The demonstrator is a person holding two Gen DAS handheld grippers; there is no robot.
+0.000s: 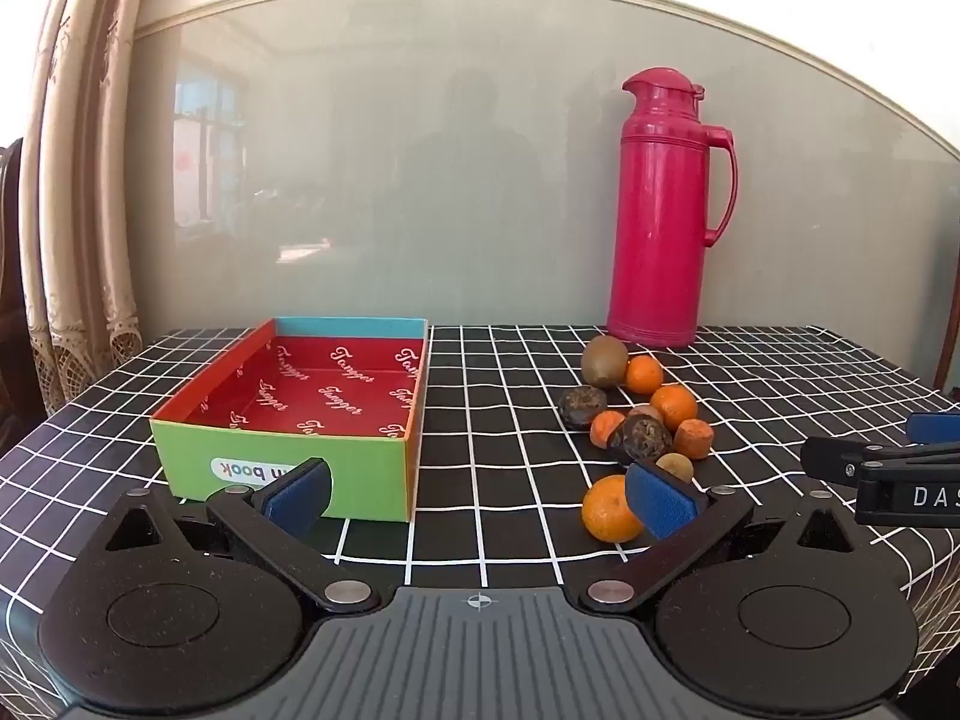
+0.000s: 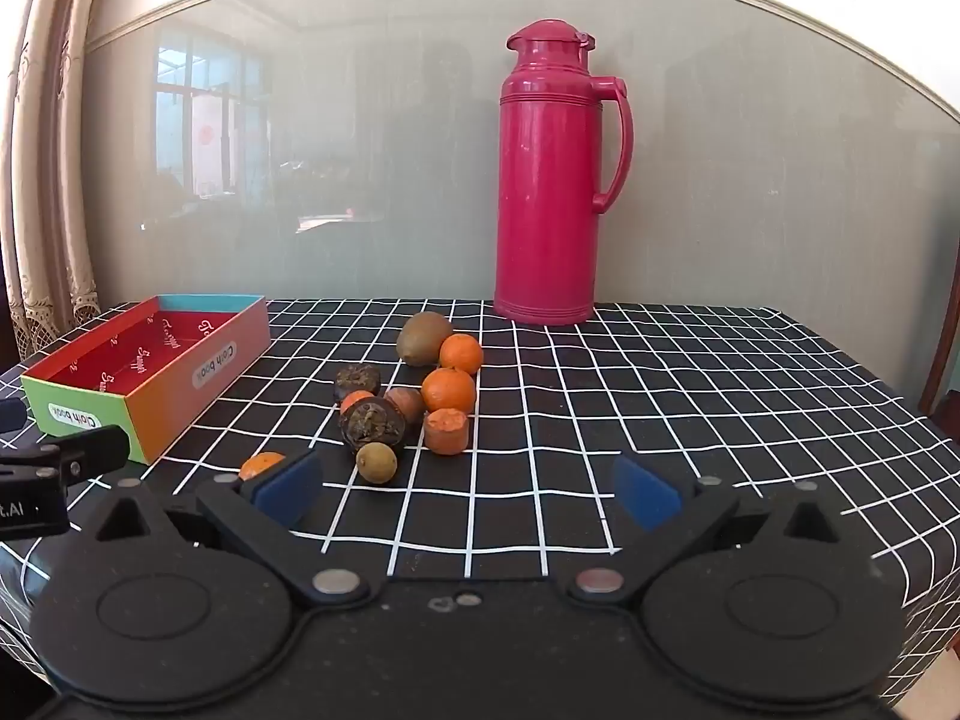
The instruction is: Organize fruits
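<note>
Black checked cloth covers the surface (image 2: 660, 396); a loose cluster of fruits (image 2: 414, 396) lies near its middle, in front of a pink thermos (image 2: 549, 180): a kiwi (image 2: 423, 338), several small oranges, two dark wrinkled fruits and a small greenish one; one orange (image 1: 609, 510) sits apart, nearest the cameras; a colourful box (image 1: 300, 414) with a red lining stands empty to the left, well apart from the cluster; left gripper (image 1: 480, 495) and right gripper (image 2: 468, 489) both hang spread wide, grasping nothing

A home: lace curtain (image 1: 78, 276), thermos (image 1: 666, 210), checked tablecloth (image 1: 516, 438).
</note>
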